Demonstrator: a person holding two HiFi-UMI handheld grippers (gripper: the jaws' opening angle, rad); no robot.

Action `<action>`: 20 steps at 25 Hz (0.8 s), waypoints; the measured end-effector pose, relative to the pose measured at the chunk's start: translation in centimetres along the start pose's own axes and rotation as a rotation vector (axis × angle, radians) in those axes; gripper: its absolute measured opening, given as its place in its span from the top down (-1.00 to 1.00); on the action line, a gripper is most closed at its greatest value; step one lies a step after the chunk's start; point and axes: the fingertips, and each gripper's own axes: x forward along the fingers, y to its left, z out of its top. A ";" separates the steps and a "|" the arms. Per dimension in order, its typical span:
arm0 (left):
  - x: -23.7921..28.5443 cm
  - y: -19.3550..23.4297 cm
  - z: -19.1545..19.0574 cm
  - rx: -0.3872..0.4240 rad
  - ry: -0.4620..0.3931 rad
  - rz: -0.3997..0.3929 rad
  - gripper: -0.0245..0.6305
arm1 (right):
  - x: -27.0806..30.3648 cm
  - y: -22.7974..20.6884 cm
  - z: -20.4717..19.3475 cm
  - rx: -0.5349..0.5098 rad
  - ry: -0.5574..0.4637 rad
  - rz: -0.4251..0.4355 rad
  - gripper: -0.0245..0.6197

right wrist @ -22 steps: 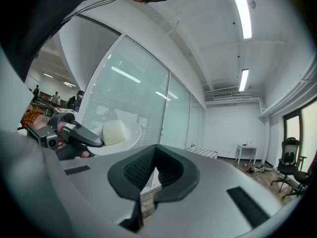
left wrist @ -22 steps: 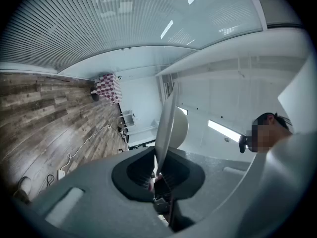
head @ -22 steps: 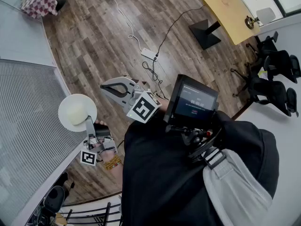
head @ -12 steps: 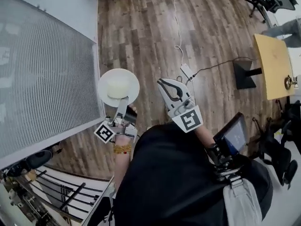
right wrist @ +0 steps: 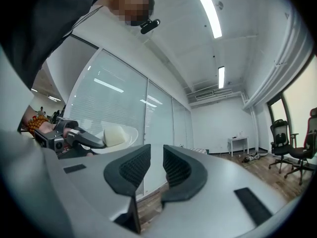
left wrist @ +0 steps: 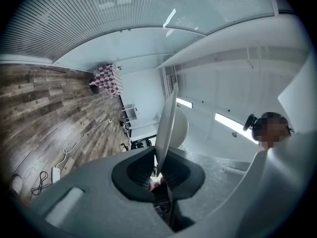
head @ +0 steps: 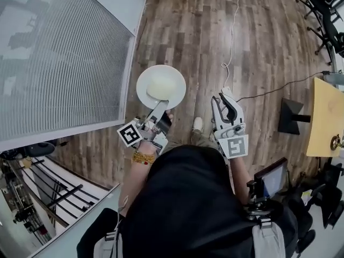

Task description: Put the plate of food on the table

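**Carry phase: plate in left tool, counter not reached**

Left tool (head: 160, 108) is clamped on the near rim of the plate (head: 161, 86). The left gripper view shows the rim edge-on between the jaws with the pads pressing on it. The plate hangs in the air over the wood floor (head: 204, 31), just beside a glass wall with blinds (head: 64, 58), and looks roughly level in the head view. A pale lump of food (head: 161, 85) sits near the plate's middle.

Right tool (head: 224, 102) is empty, with a narrow gap and nothing between the jaws. It is held near the plate but apart from it.

My read is that this is transport, not placement. The only counter in the head view is the yellow-topped one (head: 325, 112) at the right edge, well apart from the plate. I can't tell if it's the target.

Next move needs:
- turn and walk toward a counter, minding the white cable (head: 232, 28) on the floor
- keep the plate level; it's a one-rim pinch and the food looks loose
- lower until the base sits flat, well in from the edge, then open the left tool
- right tool is free to steady the far rim if the plate sags
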 end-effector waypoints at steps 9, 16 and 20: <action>0.0 0.0 1.9 0.030 -0.047 0.070 0.86 | 2.2 -1.3 -0.2 0.026 -0.032 0.042 0.53; 2.1 0.3 4.1 0.052 -0.065 0.074 0.86 | 3.4 -3.7 -0.9 0.034 -0.027 0.020 0.48; 4.4 0.8 6.2 0.061 -0.057 0.052 0.86 | 5.2 -5.6 -1.3 0.019 -0.020 -0.003 0.44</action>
